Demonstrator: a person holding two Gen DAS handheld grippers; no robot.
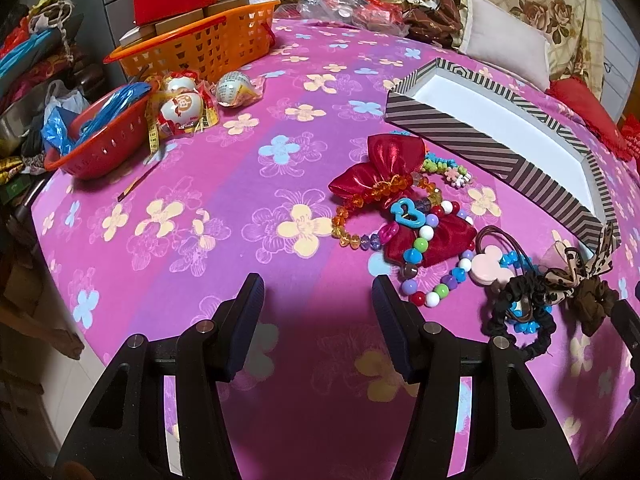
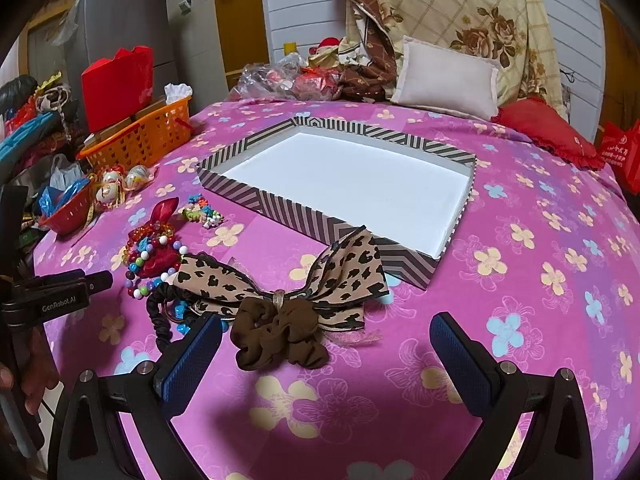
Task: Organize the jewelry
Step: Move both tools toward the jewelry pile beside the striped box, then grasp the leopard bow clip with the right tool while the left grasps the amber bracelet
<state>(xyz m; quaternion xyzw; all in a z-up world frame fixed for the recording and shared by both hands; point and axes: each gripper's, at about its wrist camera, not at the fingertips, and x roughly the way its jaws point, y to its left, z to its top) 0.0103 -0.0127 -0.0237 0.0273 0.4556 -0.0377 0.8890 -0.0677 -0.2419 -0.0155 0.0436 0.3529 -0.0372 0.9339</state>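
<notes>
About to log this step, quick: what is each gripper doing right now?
Left gripper: open, holding nothing, over the bedspread.
Right gripper: open, holding nothing; the brown scrunchie with leopard bow lies between its fingers, ungripped.

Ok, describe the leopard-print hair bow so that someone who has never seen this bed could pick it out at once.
Start at the striped box with the white inside, lying open on the pink flowered bedspread. Against its near corner lies the leopard-print hair bow, just ahead of the right gripper. It alone is tan with black spots and tied to a brown scrunchie; the bracelets beside it are bright beads.
</notes>
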